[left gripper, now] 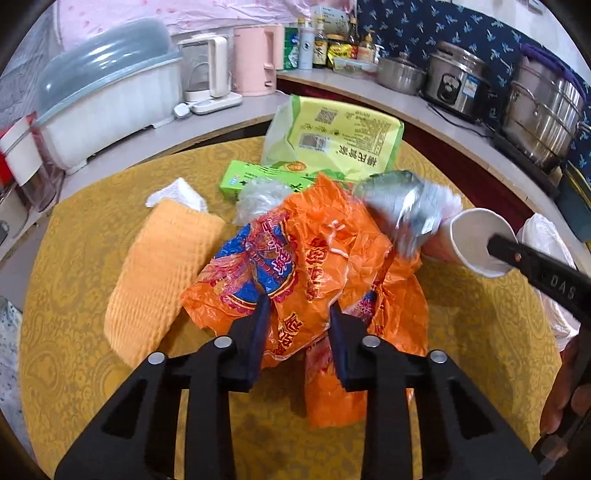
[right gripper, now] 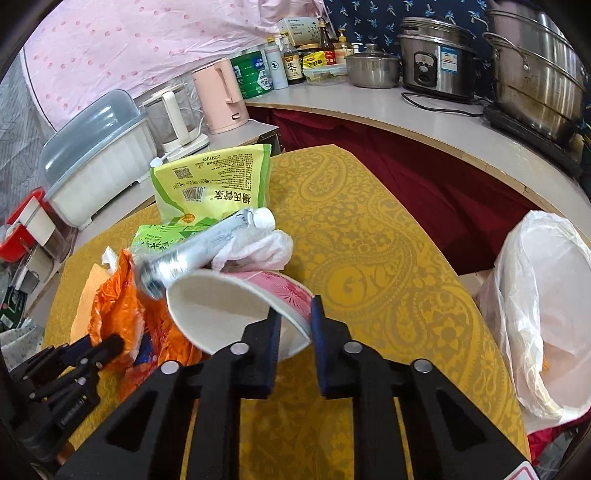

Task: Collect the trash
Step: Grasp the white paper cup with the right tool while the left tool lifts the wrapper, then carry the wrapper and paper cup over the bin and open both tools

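A yellow paisley-patterned tablecloth (right gripper: 369, 229) is spread over the table. Behind it, a pale countertop (right gripper: 424, 122) is curved round, with dark red cloth (right gripper: 424, 192) hung below its edge. The wall is covered by pink dotted fabric (right gripper: 129, 48) on one side and navy printed fabric (left gripper: 443, 29) on the other. Everything is lit pretty evenly, with no harsh shadows.

Both wrist views look steeply down from close above the yellow table (left gripper: 92, 350), sharing the orange wrapper (left gripper: 314, 266) and paper cup (right gripper: 236, 310).
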{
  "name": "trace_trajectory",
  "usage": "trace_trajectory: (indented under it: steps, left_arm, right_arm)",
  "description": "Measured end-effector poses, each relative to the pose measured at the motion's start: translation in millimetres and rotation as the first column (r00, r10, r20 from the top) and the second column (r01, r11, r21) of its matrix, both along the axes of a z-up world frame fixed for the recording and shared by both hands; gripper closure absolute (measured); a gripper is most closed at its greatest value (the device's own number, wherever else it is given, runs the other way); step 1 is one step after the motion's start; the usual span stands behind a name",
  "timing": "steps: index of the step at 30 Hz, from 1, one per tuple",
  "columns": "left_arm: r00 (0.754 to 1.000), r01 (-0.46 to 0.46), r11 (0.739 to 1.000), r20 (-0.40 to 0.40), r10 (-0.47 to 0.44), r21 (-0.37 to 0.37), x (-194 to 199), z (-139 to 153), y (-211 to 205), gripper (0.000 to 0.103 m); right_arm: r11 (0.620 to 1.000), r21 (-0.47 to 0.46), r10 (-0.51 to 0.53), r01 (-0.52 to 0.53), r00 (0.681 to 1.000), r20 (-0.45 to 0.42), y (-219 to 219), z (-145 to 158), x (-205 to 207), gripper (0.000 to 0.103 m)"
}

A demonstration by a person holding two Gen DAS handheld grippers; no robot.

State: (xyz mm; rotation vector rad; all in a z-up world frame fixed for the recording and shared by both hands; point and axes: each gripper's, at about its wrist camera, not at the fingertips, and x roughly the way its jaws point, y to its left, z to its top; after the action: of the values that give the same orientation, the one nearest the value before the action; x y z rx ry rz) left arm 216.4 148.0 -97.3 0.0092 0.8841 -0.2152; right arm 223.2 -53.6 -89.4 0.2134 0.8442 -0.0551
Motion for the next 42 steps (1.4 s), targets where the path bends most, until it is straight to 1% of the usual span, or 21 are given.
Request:
trace_trajectory:
  steps: [1, 7, 11, 15, 19, 26, 30, 35, 42]
  left_arm:
    - [1.000, -0.001, 1.000, -0.004, 0.001, -0.004, -4.3, 2.4, 1.2, 0.094]
    - [1.000, -0.017, 0.999, 0.002, 0.017, -0.029, -30.6, 16.5, 4.3, 0.094]
    - [1.000, -0.013, 0.999, 0.019, 0.014, -0.039, -48.9, 29.7, -1.9, 0.094]
    - [0.999, 0.001, 0.998, 0.038, 0.001, -0.062, -65.4, 44.9, -12.2, 0.094]
    - [0.998, 0.037, 0.996, 0.062, -0.032, -0.081, -78.5, 60.6, -29.2, 0.094]
    - [0.983, 0.151, 0.985, 0.114, -0.141, -0.080, -96.1, 88.2, -87.5, 0.094]
    - [0.971, 0.213, 0.974, 0.124, -0.202, -0.078, -101.0, 94.8, -122.9, 0.094]
    - [0.950, 0.295, 0.952, 0.132, -0.284, -0.076, -107.3, 100.3, -172.3, 0.094]
    - [0.913, 0.399, 0.914, 0.119, -0.390, -0.073, -111.5, 96.2, -242.8, 0.094]
  right_arm:
    - [1.000, 0.004, -0.004, 0.004, 1.000, 0.003, -1.6, 1.0, -4.8, 0.090]
    - [0.999, 0.028, -0.028, 0.027, 0.999, 0.044, -15.7, 16.1, -37.3, 0.092]
    - [0.999, 0.039, -0.039, 0.037, 0.997, 0.071, -26.1, 28.3, -55.8, 0.093]
    - [0.998, 0.044, -0.050, 0.046, 0.994, 0.099, -36.8, 39.9, -73.3, 0.093]
    - [0.996, 0.052, -0.076, 0.069, 0.988, 0.136, -53.6, 53.8, -91.4, 0.093]
    - [0.987, 0.069, -0.154, 0.144, 0.972, 0.177, -95.9, 70.7, -118.4, 0.093]
    - [0.978, 0.075, -0.204, 0.193, 0.960, 0.190, -123.3, 75.1, -134.9, 0.093]
    - [0.963, 0.078, -0.269, 0.259, 0.944, 0.192, -160.3, 75.1, -153.2, 0.093]
    - [0.935, 0.075, -0.354, 0.346, 0.917, 0.182, -215.1, 67.1, -172.3, 0.093]
